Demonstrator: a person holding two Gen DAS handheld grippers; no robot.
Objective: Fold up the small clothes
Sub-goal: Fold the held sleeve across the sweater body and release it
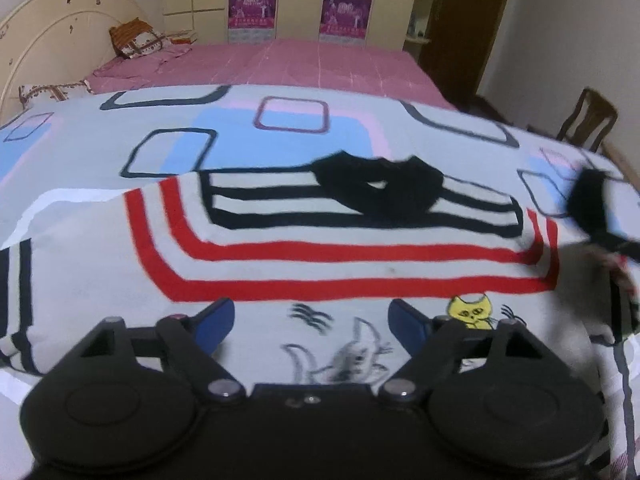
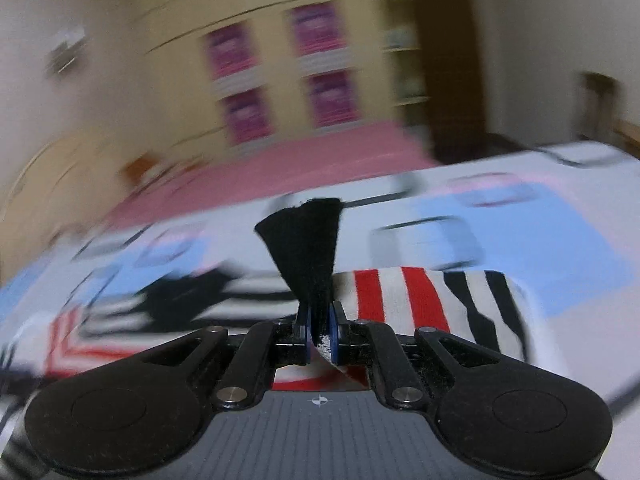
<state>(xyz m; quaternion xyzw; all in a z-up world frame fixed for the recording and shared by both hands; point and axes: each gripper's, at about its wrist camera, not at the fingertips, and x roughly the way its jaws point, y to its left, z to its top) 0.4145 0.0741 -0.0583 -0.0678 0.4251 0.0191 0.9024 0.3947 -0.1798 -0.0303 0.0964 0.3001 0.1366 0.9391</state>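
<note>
A small white sweater [image 1: 320, 248] with red and black stripes, a black collar [image 1: 380, 188] and cat drawings lies flat on the patterned sheet. My left gripper [image 1: 310, 322] is open just above its lower front, empty. My right gripper [image 2: 320, 334] is shut on the sweater's black cuff [image 2: 308, 248], which sticks up between the fingers. The striped sleeve [image 2: 432, 304] hangs to its right. In the left wrist view the lifted cuff [image 1: 590, 200] shows blurred at the right edge.
The sweater lies on a sheet [image 1: 240, 132] with blue and pink squares. Beyond it is a pink bed [image 1: 304, 64] with pillows [image 1: 140, 40] and a headboard. A wooden chair [image 1: 588, 120] stands at the right.
</note>
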